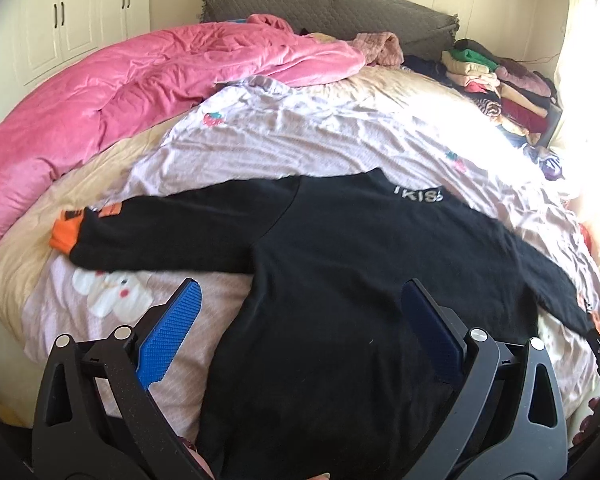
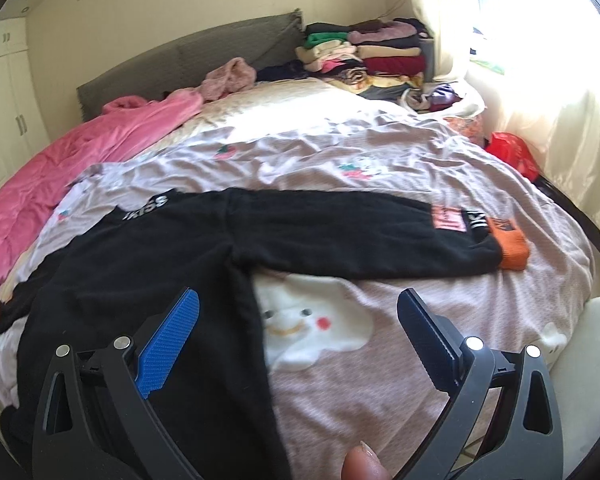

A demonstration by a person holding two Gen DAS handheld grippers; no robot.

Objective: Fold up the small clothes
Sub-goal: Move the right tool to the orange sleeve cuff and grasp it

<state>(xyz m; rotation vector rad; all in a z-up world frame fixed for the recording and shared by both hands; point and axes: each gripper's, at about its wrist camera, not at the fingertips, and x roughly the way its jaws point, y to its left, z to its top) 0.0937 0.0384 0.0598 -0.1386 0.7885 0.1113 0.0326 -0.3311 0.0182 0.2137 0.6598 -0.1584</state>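
A small black sweater (image 1: 340, 264) with orange cuffs lies spread flat on the bed, sleeves out to both sides. It also shows in the right wrist view (image 2: 148, 264). Its left cuff (image 1: 66, 232) and right cuff (image 2: 510, 246) are orange. My left gripper (image 1: 300, 292) is open and empty, hovering over the sweater's lower left body. My right gripper (image 2: 298, 304) is open and empty, hovering over the sweater's lower right edge and the sheet.
A pink quilt (image 1: 100, 96) is bunched at the far left of the bed. A stack of folded clothes (image 2: 364, 56) sits at the far right by the grey headboard (image 1: 320, 4). A red bag (image 2: 514, 152) lies by the bright window side.
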